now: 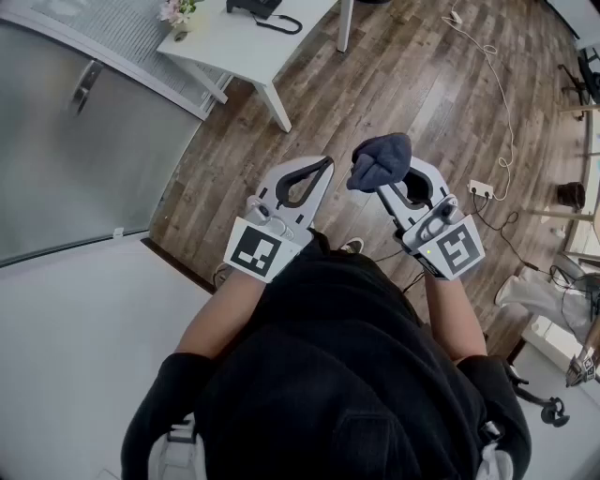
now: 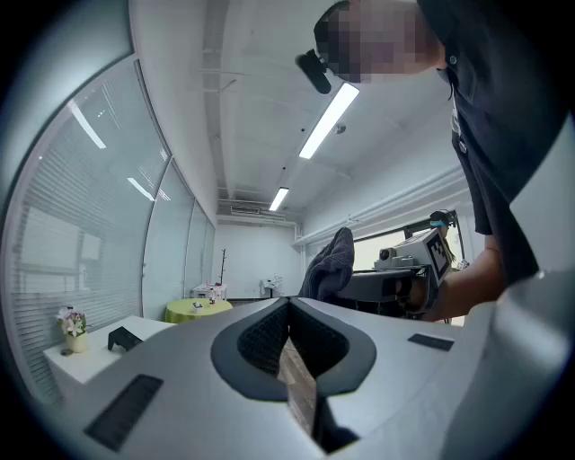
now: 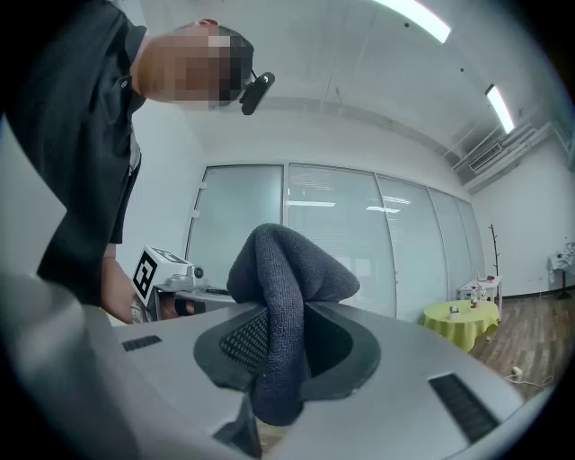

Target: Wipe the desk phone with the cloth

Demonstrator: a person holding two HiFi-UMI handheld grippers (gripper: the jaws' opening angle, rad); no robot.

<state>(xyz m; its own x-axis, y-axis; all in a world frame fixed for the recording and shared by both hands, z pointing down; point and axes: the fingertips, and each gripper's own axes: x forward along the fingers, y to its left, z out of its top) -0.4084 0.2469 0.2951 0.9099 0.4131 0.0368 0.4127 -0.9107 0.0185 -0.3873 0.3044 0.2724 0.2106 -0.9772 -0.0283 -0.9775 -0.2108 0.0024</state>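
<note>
White table [image 1: 246, 54] is recorded at the far left, well apart from both grippers. On it the black desk phone [image 1: 253, 7] is seen, cut by the frame edge, so its long axis cannot be told. The right gripper [image 1: 382, 184] is clamped on the dark cloth [image 1: 380, 161]. The left gripper [image 1: 326, 165] is closed on nothing. From the cloth, the phone lies far and leftward. The left gripper is judged slightly nearer.

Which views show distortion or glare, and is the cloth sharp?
Head view: even light, mild wide-angle bending, cloth sharp. Left gripper view: strong fisheye, dark corners, ceiling light blown out. Right gripper view: same fisheye, cloth in focus at the centre, glass wall behind it bright and hazy.
</note>
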